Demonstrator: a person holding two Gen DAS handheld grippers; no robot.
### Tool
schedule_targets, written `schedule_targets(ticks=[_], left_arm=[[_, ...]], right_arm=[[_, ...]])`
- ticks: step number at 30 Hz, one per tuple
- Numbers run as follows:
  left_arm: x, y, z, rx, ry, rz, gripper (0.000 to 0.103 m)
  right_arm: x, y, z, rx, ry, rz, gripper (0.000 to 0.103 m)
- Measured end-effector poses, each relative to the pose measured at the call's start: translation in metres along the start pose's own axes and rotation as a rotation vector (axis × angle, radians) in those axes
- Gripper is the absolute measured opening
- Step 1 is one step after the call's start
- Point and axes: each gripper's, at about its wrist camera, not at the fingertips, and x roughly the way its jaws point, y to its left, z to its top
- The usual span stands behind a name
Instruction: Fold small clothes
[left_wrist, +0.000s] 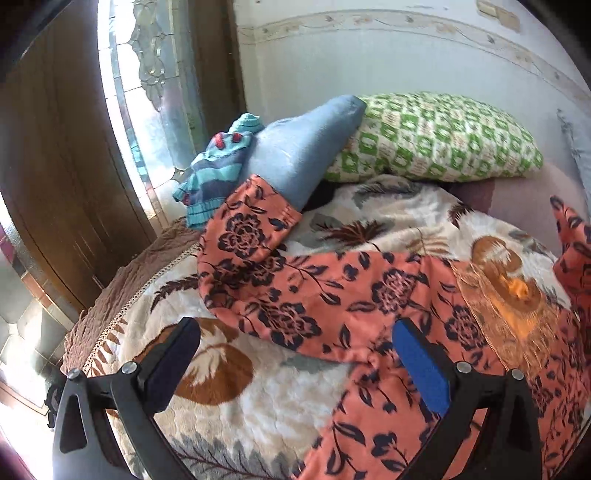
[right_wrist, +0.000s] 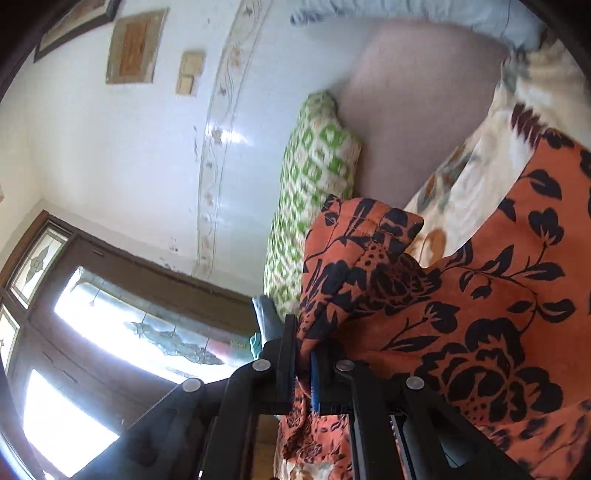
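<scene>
An orange garment with dark blue flowers (left_wrist: 332, 295) lies spread across the bed's leaf-print blanket (left_wrist: 258, 398). My left gripper (left_wrist: 295, 339) is open and empty, its fingers spread just above the garment's near edge. My right gripper (right_wrist: 308, 347) is shut on a fold of the same orange floral garment (right_wrist: 461, 314) and holds it lifted, the cloth bunched between the fingers. That raised part shows at the right edge of the left wrist view (left_wrist: 572, 251).
A light blue folded cloth (left_wrist: 306, 147) and a striped teal knit piece (left_wrist: 218, 166) lie at the head of the bed beside a green-and-white pillow (left_wrist: 436, 140). A window with patterned glass (left_wrist: 147, 92) and a wooden frame stand to the left; a white wall is behind.
</scene>
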Motion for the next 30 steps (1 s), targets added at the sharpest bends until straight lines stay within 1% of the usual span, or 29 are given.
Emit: schedule_targets(ticks=[2, 3, 4, 5, 6, 7, 8, 9, 11, 12, 14, 16, 17, 19, 21, 22, 24, 26, 28, 30], left_arm=[[0.015, 0.017, 0.000, -0.046, -0.018, 0.048, 0.103], [0.024, 0.026, -0.004, -0.061, -0.015, 0.070, 0.103], [0.035, 0.034, -0.007, -0.072, 0.006, 0.081, 0.103], [0.047, 0.044, -0.009, -0.086, 0.058, 0.085, 0.103], [0.057, 0.054, -0.010, -0.118, 0.118, 0.073, 0.103], [0.063, 0.064, -0.011, -0.162, 0.142, 0.044, 0.103], [0.065, 0.074, -0.012, -0.203, 0.142, 0.023, 0.103], [0.065, 0.081, -0.013, -0.236, 0.137, 0.023, 0.103], [0.063, 0.089, -0.013, -0.272, 0.114, 0.021, 0.103], [0.062, 0.091, -0.012, -0.277, 0.102, 0.018, 0.103], [0.060, 0.087, -0.009, -0.269, 0.084, 0.002, 0.103], [0.060, 0.078, -0.008, -0.249, 0.070, -0.038, 0.103], [0.060, 0.071, -0.006, -0.231, 0.061, -0.062, 0.103], [0.061, 0.054, -0.005, -0.179, 0.038, -0.100, 0.103], [0.066, 0.033, -0.004, -0.114, 0.048, -0.145, 0.103], [0.071, 0.021, -0.005, -0.082, 0.061, -0.167, 0.103], [0.082, -0.002, -0.009, -0.024, 0.096, -0.196, 0.103], [0.095, -0.025, -0.014, 0.041, 0.154, -0.203, 0.103], [0.109, -0.048, -0.022, 0.119, 0.202, -0.204, 0.103], [0.124, -0.065, -0.031, 0.201, 0.250, -0.157, 0.103]], right_arm=[[0.051, 0.012, -0.037, -0.019, 0.061, -0.027, 0.007], [0.073, 0.015, -0.058, -0.013, 0.100, -0.051, 0.010], [0.096, 0.014, -0.074, -0.005, 0.153, -0.088, 0.013], [0.116, 0.012, -0.095, -0.002, 0.216, -0.137, 0.019], [0.132, 0.007, -0.111, 0.007, 0.282, -0.185, 0.047], [0.145, 0.001, -0.125, 0.028, 0.341, -0.210, 0.074], [0.151, -0.004, -0.143, 0.048, 0.369, -0.209, 0.075], [0.154, -0.007, -0.154, 0.043, 0.393, -0.210, 0.075], [0.152, -0.006, -0.162, -0.018, 0.417, -0.246, 0.075], [0.143, -0.002, -0.164, -0.047, 0.412, -0.249, 0.075], [0.117, 0.007, -0.156, -0.117, 0.370, -0.253, 0.075], [0.087, 0.020, -0.141, -0.218, 0.315, -0.308, 0.075], [0.072, 0.020, -0.134, -0.266, 0.293, -0.346, 0.075], [0.044, 0.018, -0.116, -0.340, 0.260, -0.417, 0.071], [0.013, 0.008, -0.095, -0.377, 0.232, -0.483, 0.056], [-0.004, -0.001, -0.084, -0.373, 0.212, -0.510, 0.047], [-0.034, -0.022, -0.063, -0.347, 0.176, -0.564, 0.038], [-0.060, -0.045, -0.046, -0.314, 0.154, -0.616, 0.038], [-0.078, -0.066, -0.036, -0.275, 0.153, -0.642, 0.038], [-0.080, -0.088, -0.032, -0.259, 0.163, -0.676, 0.038]])
